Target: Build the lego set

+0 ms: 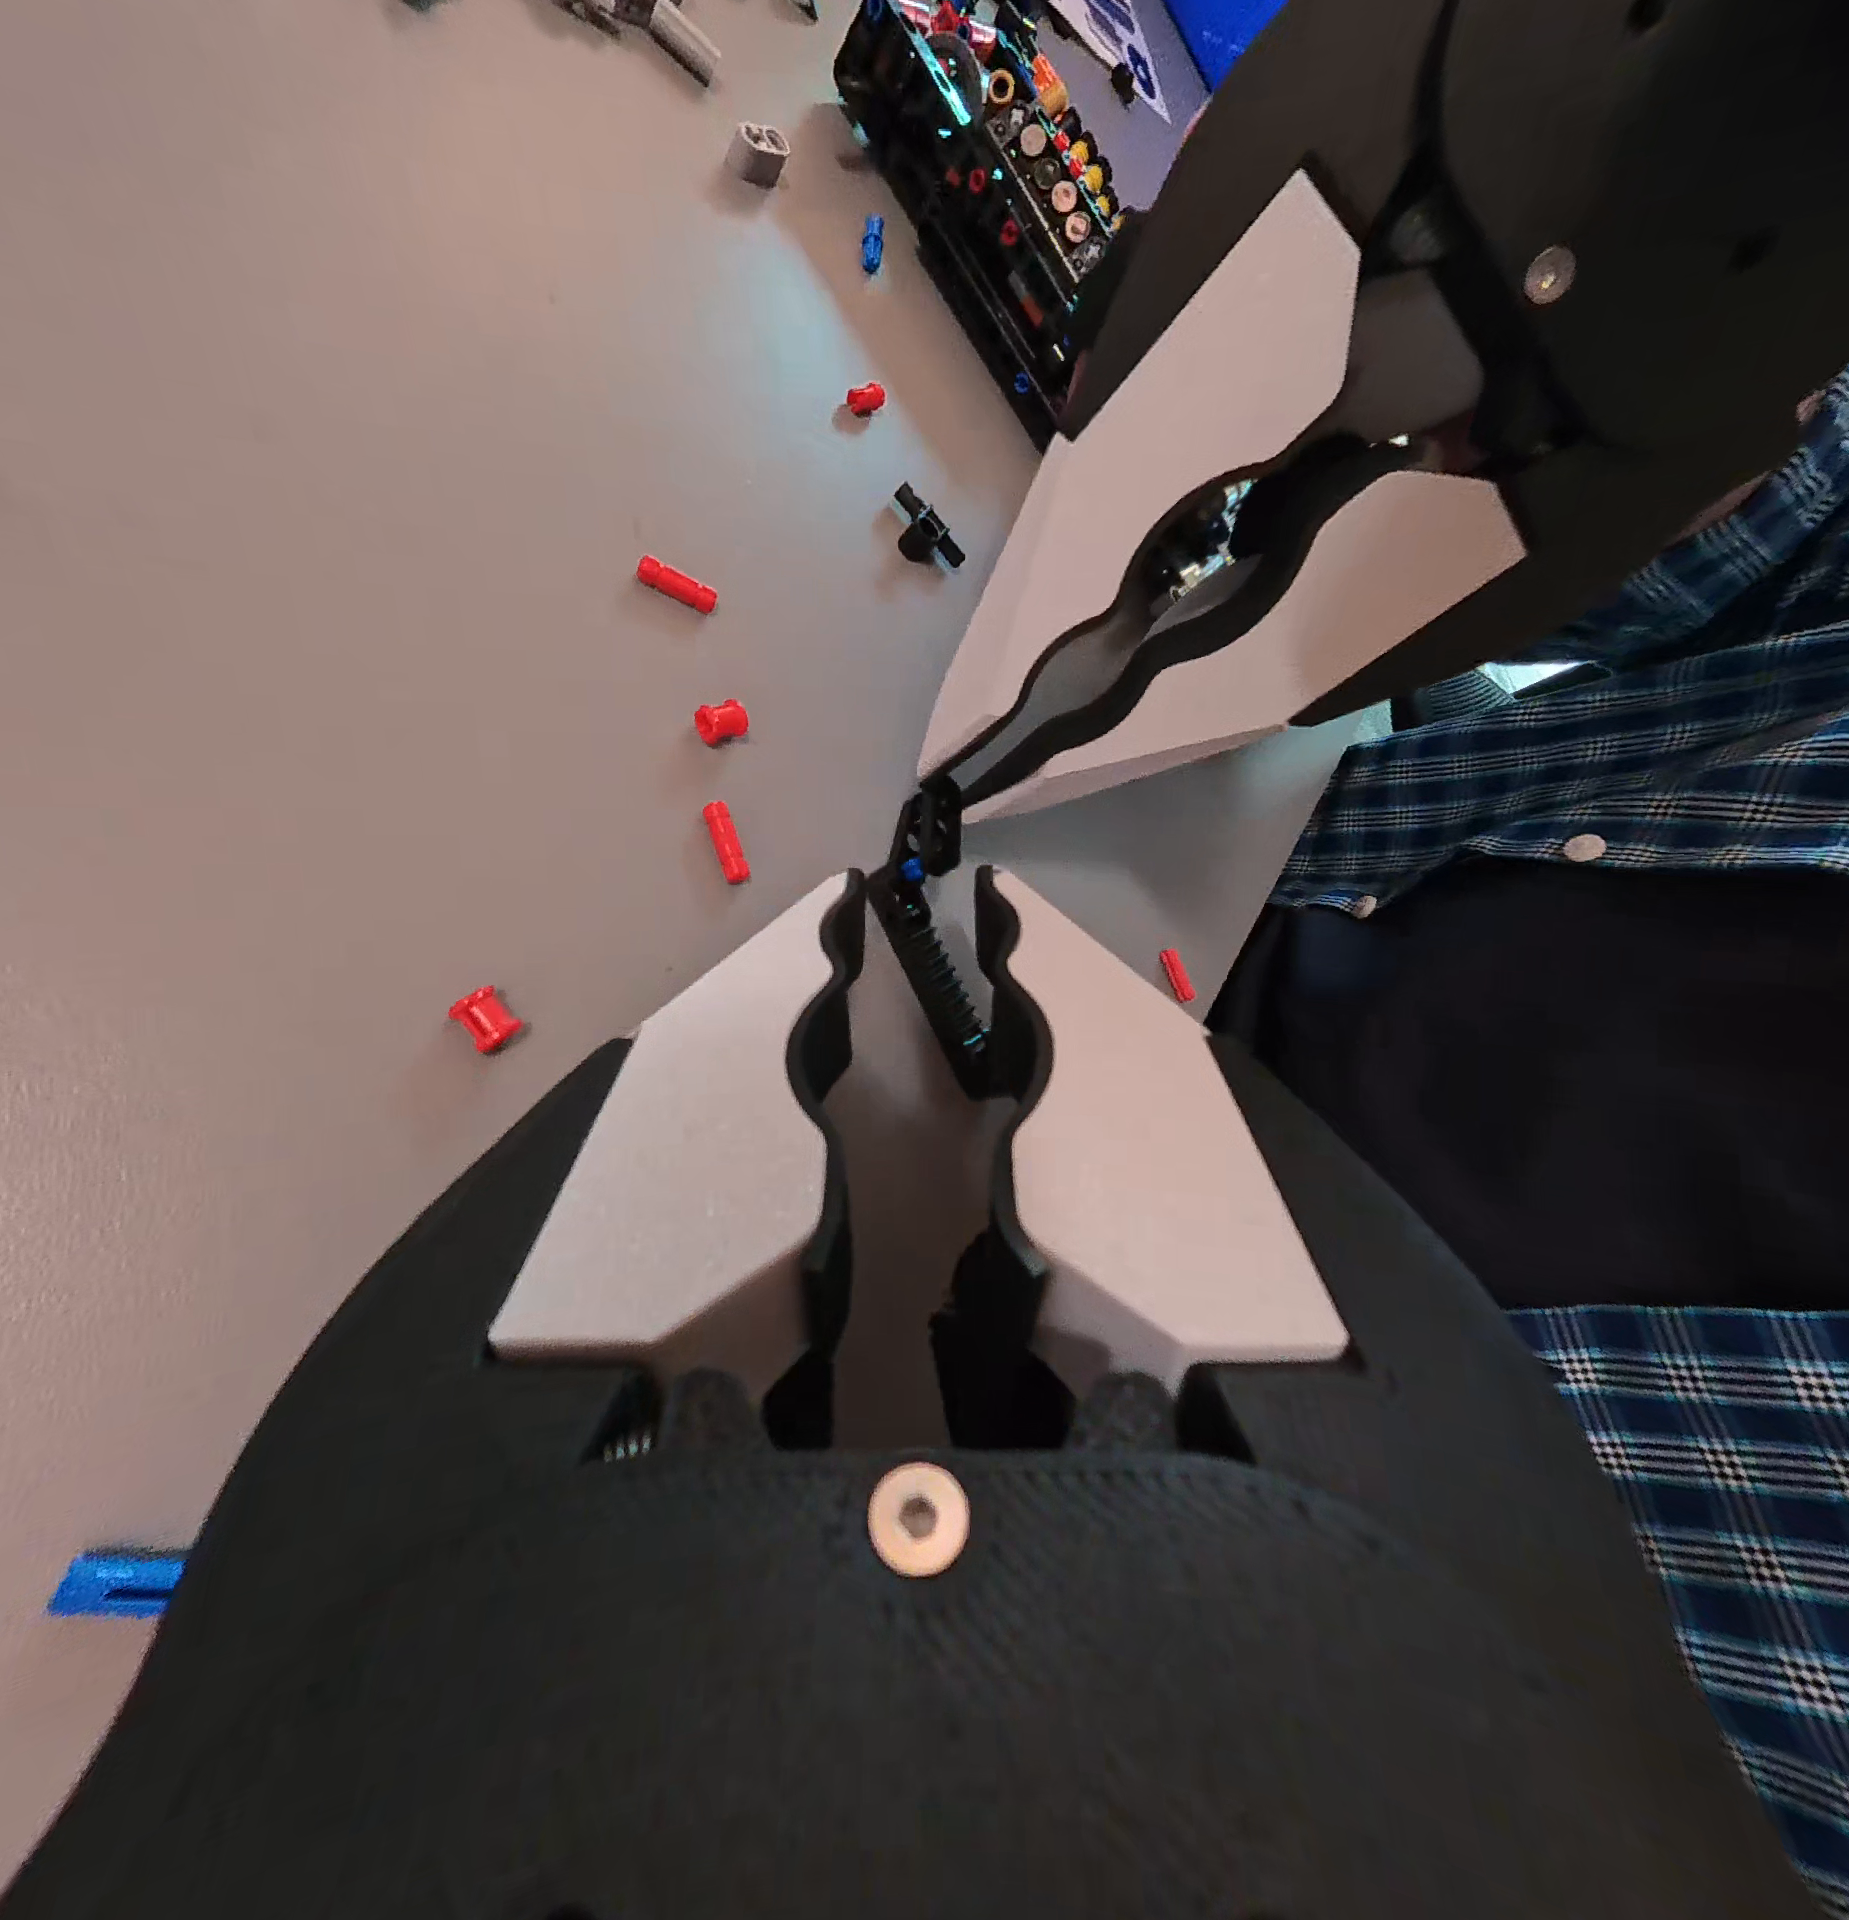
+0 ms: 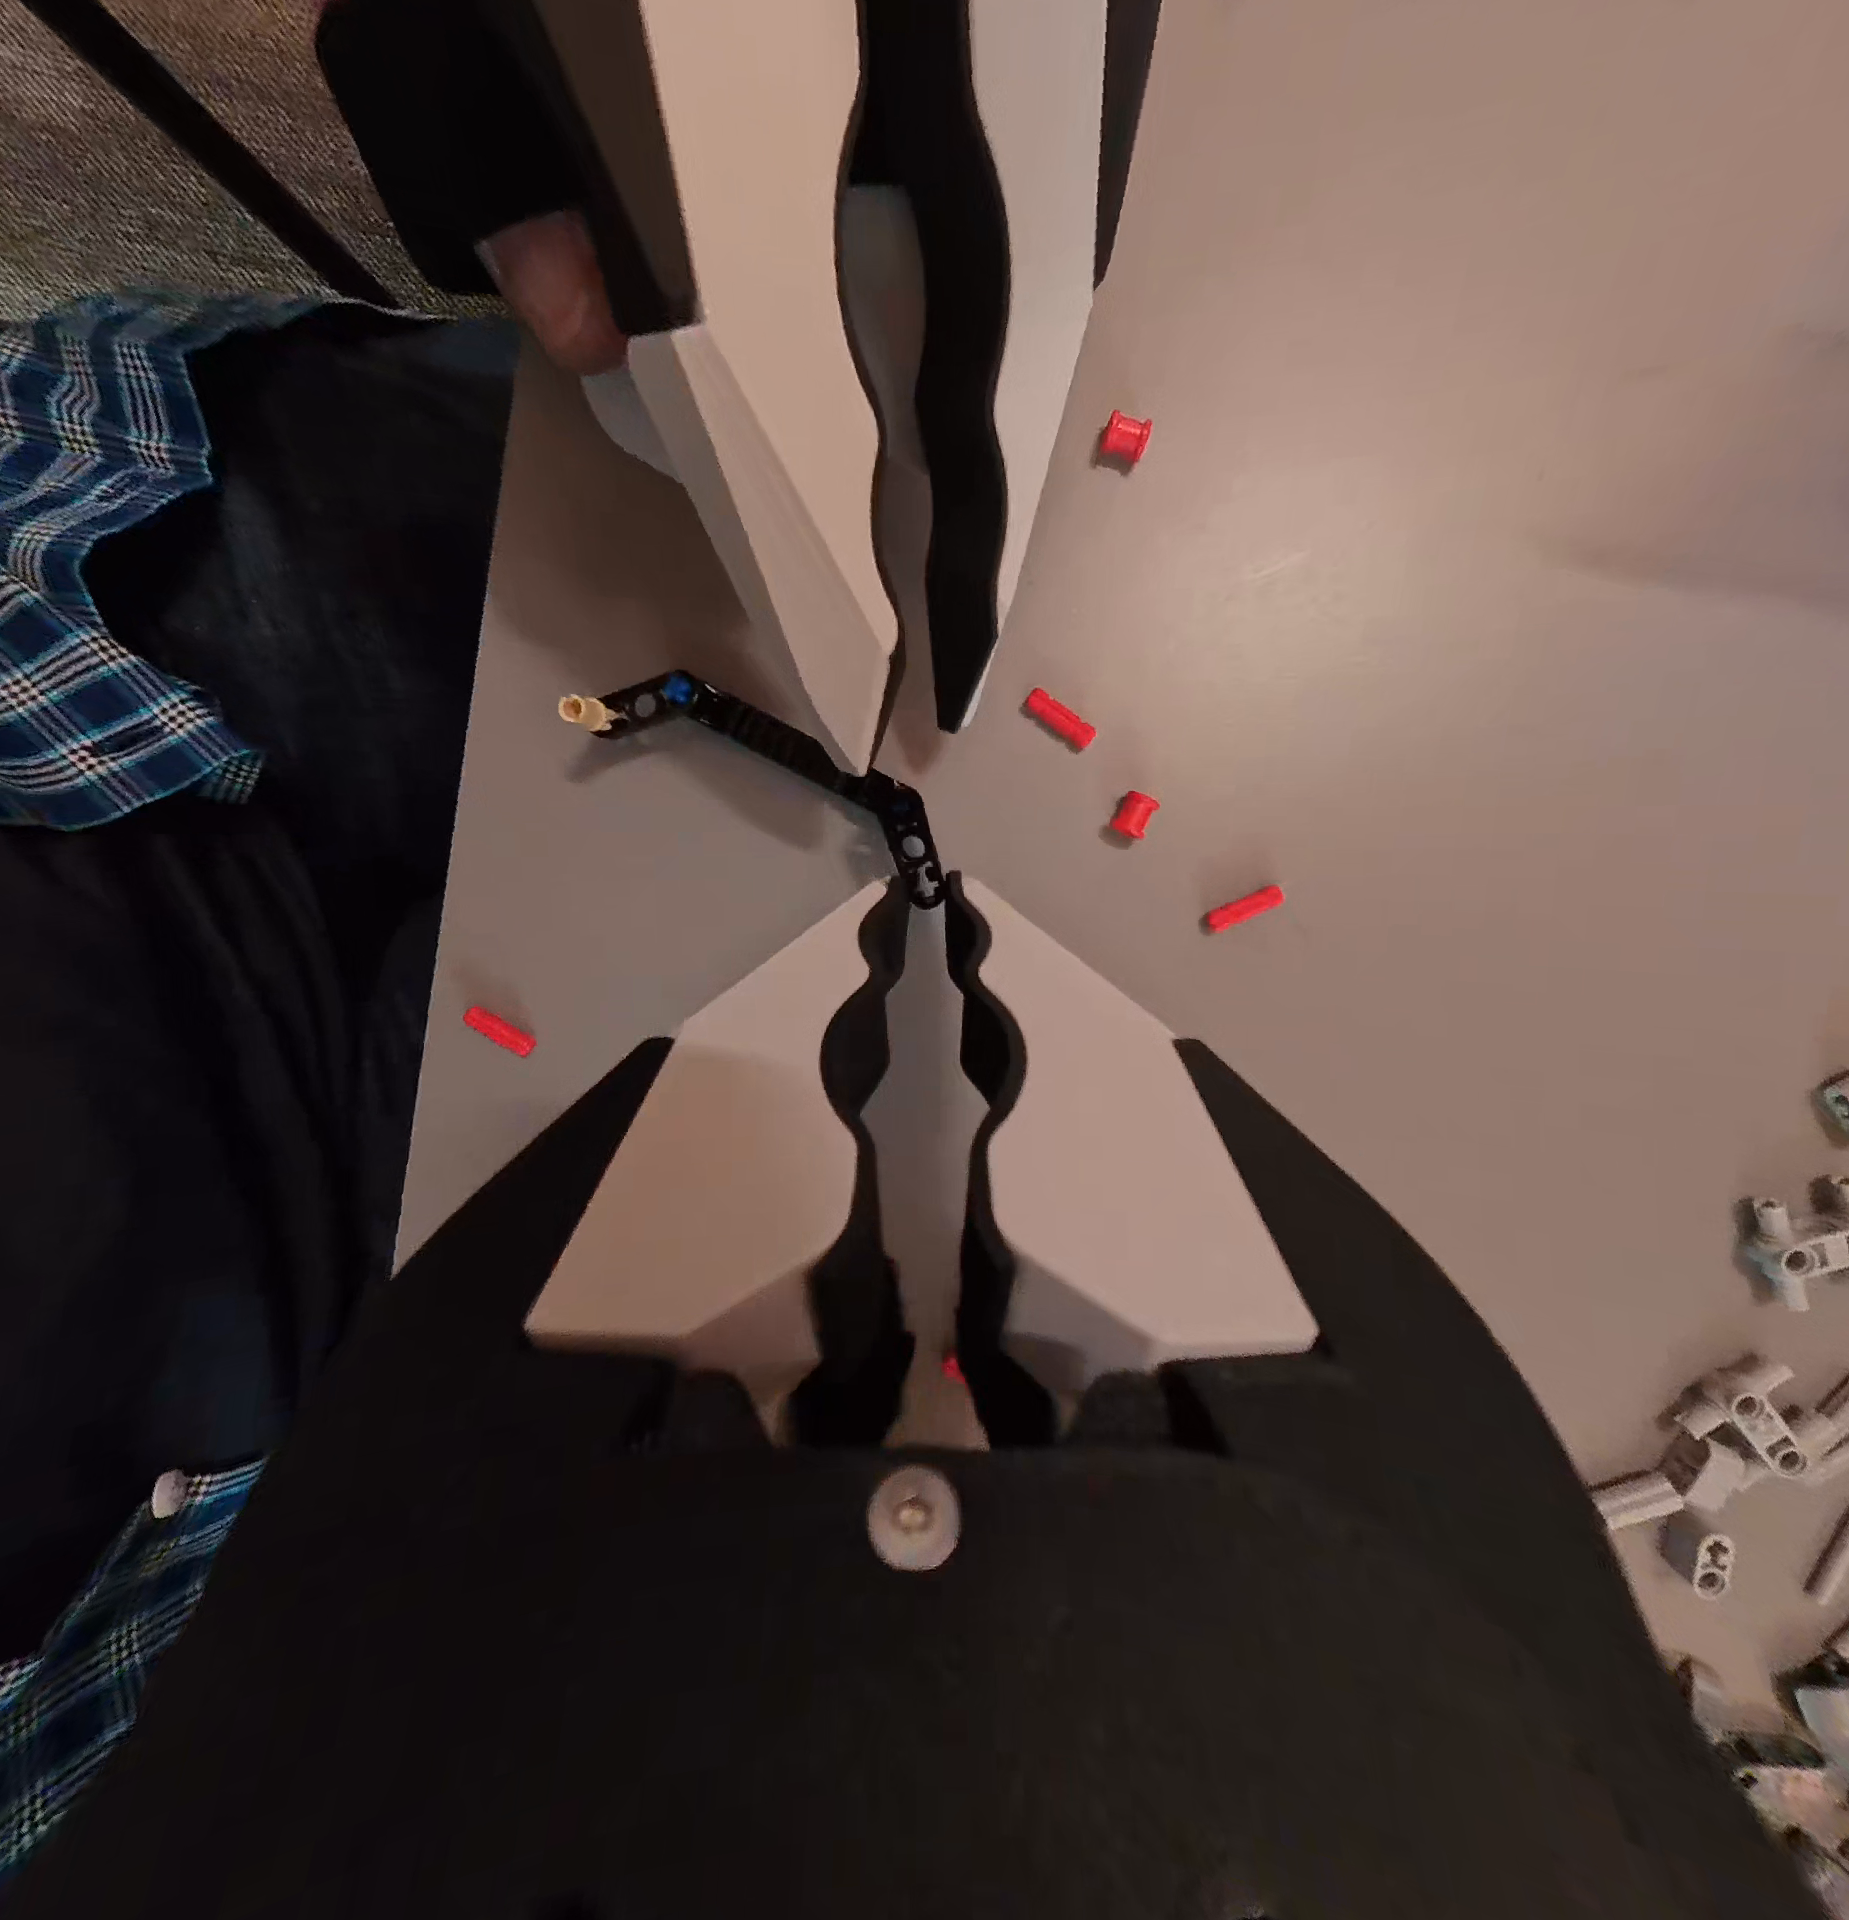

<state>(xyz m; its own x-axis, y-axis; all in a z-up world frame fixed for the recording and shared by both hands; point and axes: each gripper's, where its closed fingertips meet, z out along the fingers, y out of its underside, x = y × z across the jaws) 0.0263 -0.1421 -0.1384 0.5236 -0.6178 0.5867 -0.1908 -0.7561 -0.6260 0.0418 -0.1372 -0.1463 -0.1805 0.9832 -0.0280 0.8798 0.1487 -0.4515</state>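
Grippers meet over the pale tabletop (image 2: 1419,520): the right hand-held gripper (image 2: 928,883) pinches one end of the bent black plastic lego beam (image 2: 904,821), the left hand-held gripper (image 1: 920,883) clamps its middle, red pins (image 1: 677,585) scattered nearby.

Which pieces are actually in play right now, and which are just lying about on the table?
In play:
- black bent Lego beam with blue pin
- tan peg at its far end
- left gripper
- right gripper

Lying about:
- red bushes and pins
- grey connector pieces
- black parts tray
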